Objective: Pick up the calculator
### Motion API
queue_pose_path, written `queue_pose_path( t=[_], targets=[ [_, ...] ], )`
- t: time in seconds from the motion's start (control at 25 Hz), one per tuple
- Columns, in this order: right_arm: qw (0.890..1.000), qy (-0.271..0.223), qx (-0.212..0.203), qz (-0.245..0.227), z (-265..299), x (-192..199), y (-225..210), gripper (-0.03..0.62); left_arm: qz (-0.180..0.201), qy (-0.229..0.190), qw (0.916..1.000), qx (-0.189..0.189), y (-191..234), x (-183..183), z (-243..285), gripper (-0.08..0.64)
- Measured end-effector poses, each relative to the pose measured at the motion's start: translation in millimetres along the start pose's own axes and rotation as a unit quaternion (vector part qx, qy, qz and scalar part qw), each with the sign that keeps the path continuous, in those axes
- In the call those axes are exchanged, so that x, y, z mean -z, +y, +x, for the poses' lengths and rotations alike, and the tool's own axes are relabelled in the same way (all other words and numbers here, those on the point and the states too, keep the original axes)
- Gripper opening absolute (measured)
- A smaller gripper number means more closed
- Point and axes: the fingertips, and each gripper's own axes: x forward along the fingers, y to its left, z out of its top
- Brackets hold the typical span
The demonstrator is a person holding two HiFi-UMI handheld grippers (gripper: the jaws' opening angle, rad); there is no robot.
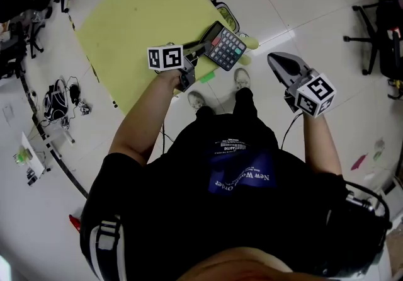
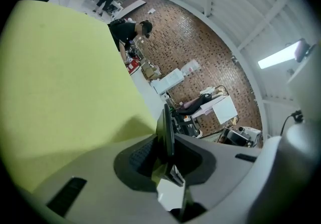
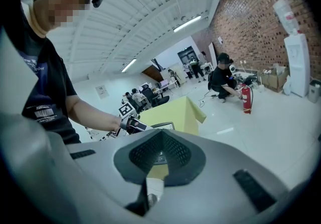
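Nearest to us is our own dark T-shirt (image 1: 239,172), filling the lower half of the head view, with both forearms reaching out over the pale tiled floor (image 1: 315,2). Beyond it the yellow-green table (image 1: 138,28) spreads across the upper left, its near corner pointing toward our feet. We hold the right gripper (image 1: 274,60) out to the side, well apart from the table. Its jaws are pressed together on nothing, and its own view shows the dark pads meeting with only the room beyond. We have the left gripper (image 1: 203,50) at the table's near corner, where its jaws pinch the calculator (image 1: 227,46) by one edge. In the left gripper view the slim body stands edge-on between the pads, with the table off to its left. From above, the calculator sits keys up and tilted, overlapping the table's corner and partly out over the floor. We judge the grasp made. Whether the calculator is clear of the tabletop we cannot tell. What remains, as we read it, is to raise it plainly free without letting the thin edge grip slip.
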Motion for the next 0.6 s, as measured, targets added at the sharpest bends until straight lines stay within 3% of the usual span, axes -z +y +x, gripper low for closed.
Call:
queue_pose_path(
  t=[0.32, 0.6],
  targets=[
    [0.998, 0.004, -0.037, -0.041, 21.6, -26.0, 29.3, -0.015, -0.041, -0.093, 0.9945, 0.024, -27.0, -13.7, -61.0, 0.081],
    [0.992, -0.005, -0.087, -0.090, 56.0, -86.5, 73.2, -0.015, -0.045, -0.196, 0.9795, 0.017, -63.1, -45.5, -162.6, 0.081]
  ],
)
